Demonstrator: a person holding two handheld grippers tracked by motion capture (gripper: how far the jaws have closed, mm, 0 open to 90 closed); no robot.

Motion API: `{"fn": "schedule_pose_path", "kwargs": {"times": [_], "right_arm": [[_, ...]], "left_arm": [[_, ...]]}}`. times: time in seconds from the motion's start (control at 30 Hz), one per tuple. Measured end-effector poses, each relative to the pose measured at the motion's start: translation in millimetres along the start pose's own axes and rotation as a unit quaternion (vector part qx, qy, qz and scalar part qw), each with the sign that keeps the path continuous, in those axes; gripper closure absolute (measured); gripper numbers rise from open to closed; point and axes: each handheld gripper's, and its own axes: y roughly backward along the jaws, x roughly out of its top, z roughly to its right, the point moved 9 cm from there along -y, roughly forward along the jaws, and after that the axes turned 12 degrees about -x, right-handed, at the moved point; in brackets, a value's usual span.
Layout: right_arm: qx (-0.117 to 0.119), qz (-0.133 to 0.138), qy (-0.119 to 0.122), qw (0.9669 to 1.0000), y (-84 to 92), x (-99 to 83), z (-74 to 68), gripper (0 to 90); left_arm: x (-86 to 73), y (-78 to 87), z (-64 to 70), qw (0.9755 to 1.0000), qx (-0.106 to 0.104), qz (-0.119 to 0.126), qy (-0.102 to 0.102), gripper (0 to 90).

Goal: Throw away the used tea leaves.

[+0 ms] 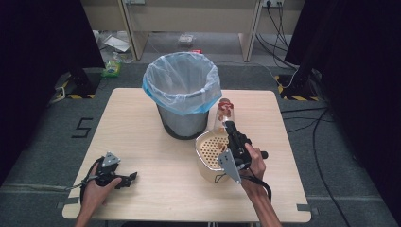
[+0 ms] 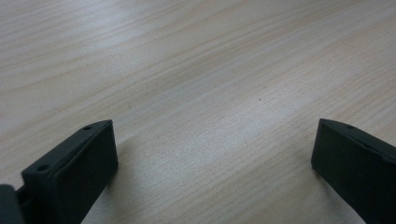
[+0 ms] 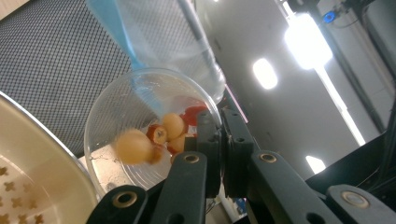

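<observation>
My right gripper (image 1: 230, 126) (image 3: 220, 133) is shut on the rim of a clear plastic cup (image 1: 224, 112) (image 3: 116, 105), pinching its wall between the jaws. The cup is tipped over a cream perforated strainer bowl (image 1: 202, 158) (image 3: 44, 154). Small red and orange fruits (image 3: 134, 146) lie at the cup's mouth, one of them blurred. My left gripper (image 1: 133, 178) (image 2: 212, 149) rests low on the wooden table (image 1: 142, 123) at the near left, open, with bare wood between its jaws.
A grey mesh waste bin (image 1: 182, 120) (image 3: 51, 60) with a pale blue liner (image 1: 182, 80) (image 3: 154, 28) stands at the table's middle back, just left of the cup. Cables run over the floor at the right.
</observation>
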Motion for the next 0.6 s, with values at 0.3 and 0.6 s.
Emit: {"fn": "schedule_pose_path", "kwargs": {"times": [0.3,0.6], "right_arm": [[-0.010,0.011,0.023,0.9996,1.6,-0.8,0.6,87.8],[-0.018,0.025,0.053,0.9981,2.5,3.4,-5.5,87.9]], "left_arm": [[0.0,0.0,-0.1,1.0000,0.000,0.000,0.000,0.0],[0.0,0.0,0.0,1.0000,0.000,0.000,0.000,0.0]]}}
